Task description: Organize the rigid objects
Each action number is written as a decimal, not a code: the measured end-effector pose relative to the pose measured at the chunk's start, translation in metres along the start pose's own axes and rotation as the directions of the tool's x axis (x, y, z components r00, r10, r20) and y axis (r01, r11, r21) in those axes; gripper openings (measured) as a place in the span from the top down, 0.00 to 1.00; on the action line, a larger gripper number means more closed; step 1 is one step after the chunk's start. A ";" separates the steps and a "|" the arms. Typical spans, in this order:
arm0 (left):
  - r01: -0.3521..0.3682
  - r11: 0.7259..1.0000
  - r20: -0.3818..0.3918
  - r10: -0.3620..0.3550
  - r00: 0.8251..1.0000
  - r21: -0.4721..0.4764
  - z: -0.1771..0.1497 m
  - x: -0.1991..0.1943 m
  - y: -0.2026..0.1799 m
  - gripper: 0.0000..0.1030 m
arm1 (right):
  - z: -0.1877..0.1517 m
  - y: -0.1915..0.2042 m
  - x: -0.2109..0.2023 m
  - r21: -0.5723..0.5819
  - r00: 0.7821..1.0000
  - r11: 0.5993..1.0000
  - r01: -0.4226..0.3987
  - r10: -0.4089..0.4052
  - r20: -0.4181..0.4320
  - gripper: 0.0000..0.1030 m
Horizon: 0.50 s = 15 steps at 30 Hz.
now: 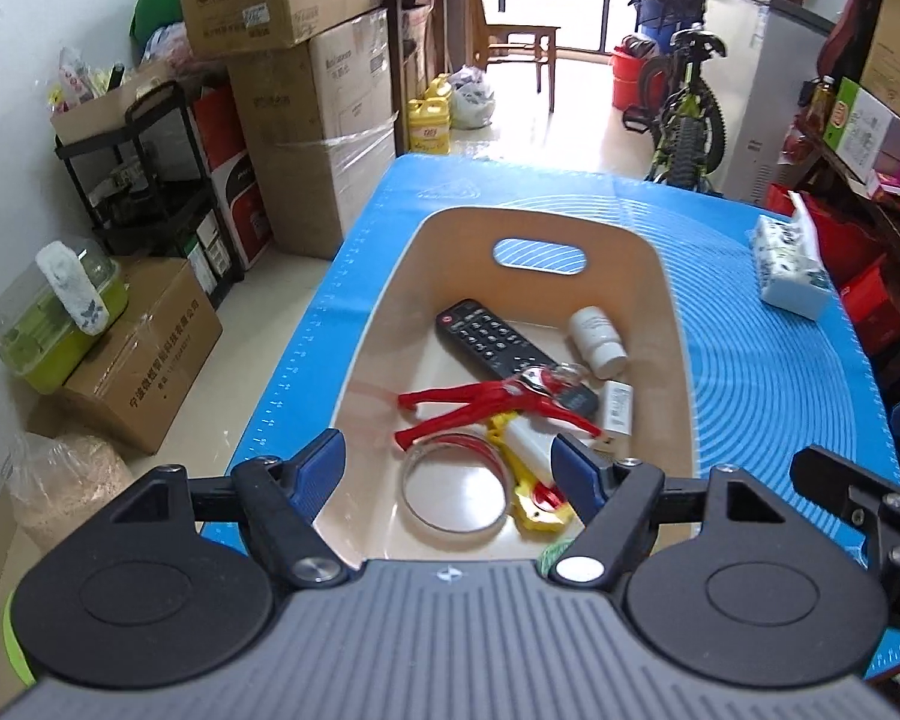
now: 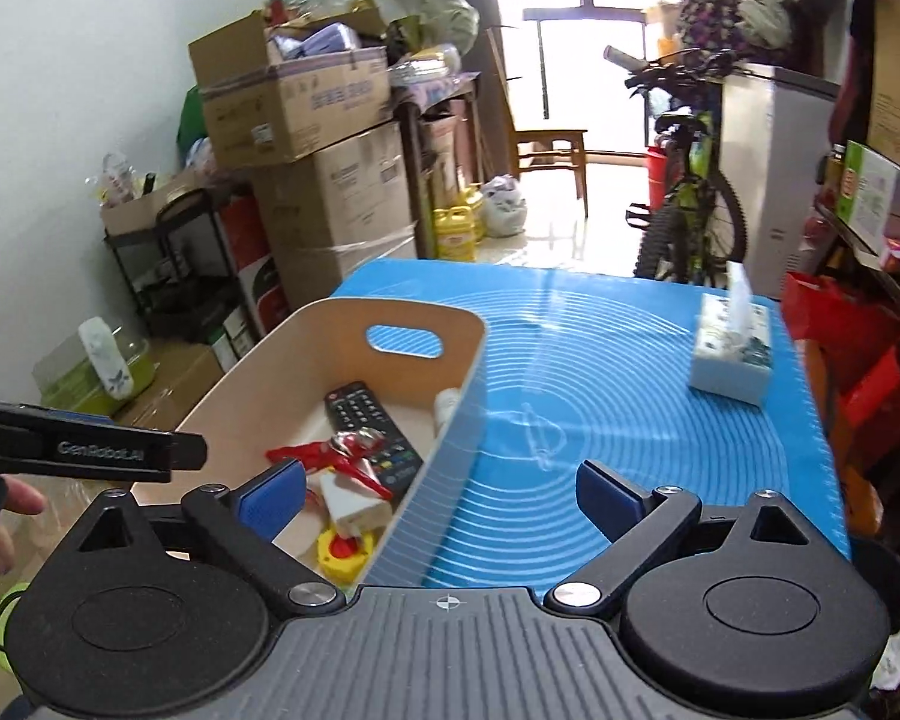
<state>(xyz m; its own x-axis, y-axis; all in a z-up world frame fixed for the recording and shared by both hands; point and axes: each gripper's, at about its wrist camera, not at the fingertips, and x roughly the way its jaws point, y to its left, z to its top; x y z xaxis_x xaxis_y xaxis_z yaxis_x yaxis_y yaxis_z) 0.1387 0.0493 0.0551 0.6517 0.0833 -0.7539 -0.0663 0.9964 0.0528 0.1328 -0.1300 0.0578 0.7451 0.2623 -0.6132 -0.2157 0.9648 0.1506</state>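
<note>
A beige bin (image 1: pixel 384 324) with a handle cutout sits on the blue mat (image 1: pixel 768 372). It holds a black remote (image 1: pixel 498 342), a white bottle (image 1: pixel 597 333), a red figure (image 1: pixel 486 405), a tape roll (image 1: pixel 456 486), a white charger (image 1: pixel 618 408) and a yellow tool (image 1: pixel 531 495). My left gripper (image 1: pixel 450 459) is open and empty above the bin's near end. My right gripper (image 2: pixel 438 495) is open and empty over the bin's right wall (image 2: pixel 444 468). The remote (image 2: pixel 372 426) and red figure (image 2: pixel 336 456) also show in the right wrist view.
A tissue box (image 2: pixel 732 354) stands on the mat's far right. Stacked cardboard boxes (image 1: pixel 306 90) and a black shelf (image 1: pixel 150 168) line the left wall. A bicycle (image 1: pixel 684 114) stands beyond the table. The left gripper's body (image 2: pixel 84 450) reaches in at the left of the right wrist view.
</note>
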 end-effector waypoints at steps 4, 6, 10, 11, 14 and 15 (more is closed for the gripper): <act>0.013 1.000 0.017 -0.014 1.000 0.028 -0.010 -0.017 -0.014 0.26 | -0.010 -0.012 -0.022 0.008 1.000 1.000 0.026 -0.027 0.011 0.06; 0.020 0.999 0.023 -0.021 1.000 0.042 -0.015 -0.024 -0.020 0.26 | -0.016 -0.018 -0.032 0.014 0.999 0.999 0.036 -0.037 0.016 0.06; 0.029 0.998 0.035 -0.031 0.999 0.059 -0.026 -0.036 -0.031 0.26 | -0.027 -0.029 -0.049 0.025 0.998 0.999 0.048 -0.048 0.029 0.06; 0.027 0.998 0.040 -0.030 0.999 0.061 -0.029 -0.039 -0.034 0.26 | -0.030 -0.030 -0.053 0.022 0.998 0.998 0.055 -0.055 0.030 0.06; 0.023 0.997 0.056 -0.027 0.998 0.072 -0.040 -0.047 -0.043 0.26 | -0.039 -0.034 -0.064 0.016 0.997 0.998 0.068 -0.069 0.030 0.06; 0.025 0.997 0.058 -0.030 0.998 0.073 -0.043 -0.049 -0.045 0.26 | -0.042 -0.036 -0.067 0.016 0.997 0.997 0.071 -0.071 0.029 0.06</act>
<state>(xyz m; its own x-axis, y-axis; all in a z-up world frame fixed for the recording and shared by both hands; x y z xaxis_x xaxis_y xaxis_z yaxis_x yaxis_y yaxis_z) 0.0776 -0.0005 0.0616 0.6962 0.0544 -0.7158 0.0060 0.9966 0.0816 0.0644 -0.1834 0.0610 0.7768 0.1933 -0.5993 -0.1523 0.9811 0.1192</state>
